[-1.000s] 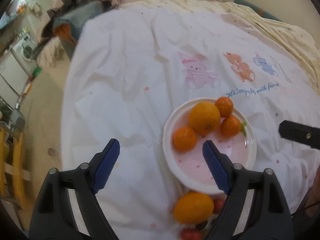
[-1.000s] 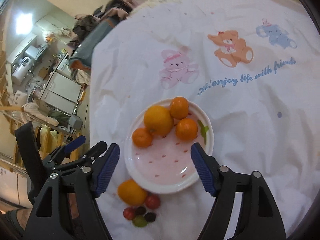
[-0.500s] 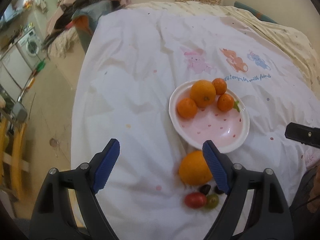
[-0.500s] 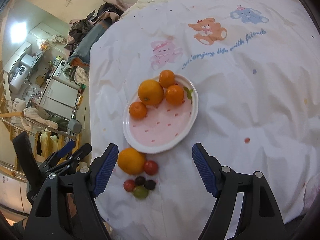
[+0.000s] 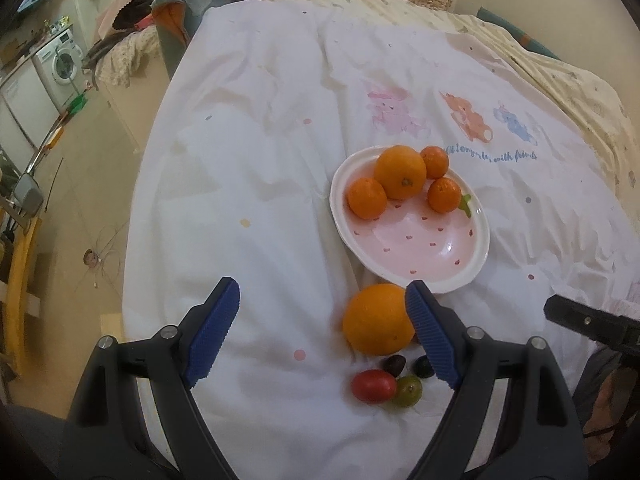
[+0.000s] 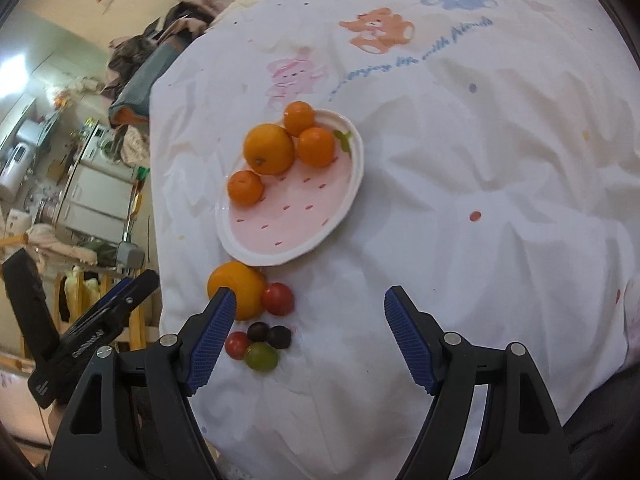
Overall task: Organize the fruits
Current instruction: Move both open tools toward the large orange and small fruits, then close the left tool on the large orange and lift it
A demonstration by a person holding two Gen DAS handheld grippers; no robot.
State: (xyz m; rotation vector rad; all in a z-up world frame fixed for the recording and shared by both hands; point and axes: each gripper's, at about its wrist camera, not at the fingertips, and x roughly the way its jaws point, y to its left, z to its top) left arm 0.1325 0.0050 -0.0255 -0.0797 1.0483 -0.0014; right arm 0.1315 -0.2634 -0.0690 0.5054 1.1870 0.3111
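A pink strawberry-print plate [image 5: 436,256] [image 6: 280,236] lies on the white sheet with a big orange [image 5: 400,172] [image 6: 269,149] and three small tangerines at its far side. A loose orange [image 5: 378,319] [image 6: 236,290] rests on the sheet just below the plate. Beside it sit red cherry tomatoes [image 5: 373,386] [image 6: 277,299], a green one [image 5: 409,390] [image 6: 261,357] and two dark grapes [image 6: 269,334]. My left gripper [image 5: 322,332] is open above the sheet, its right pad beside the loose orange. My right gripper [image 6: 306,336] is open, and the small fruits lie near its left pad.
The bed's left edge drops to a tiled floor [image 5: 80,184]. A pile of clothes [image 5: 180,8] sits at the far left corner and a washing machine [image 5: 60,60] stands beyond. Bear prints [image 6: 376,30] mark the sheet past the plate.
Both grippers have drawn back from the plate toward me, so the plate sits farther up in both views. The loose orange and small fruits have come fully into view between the fingers.
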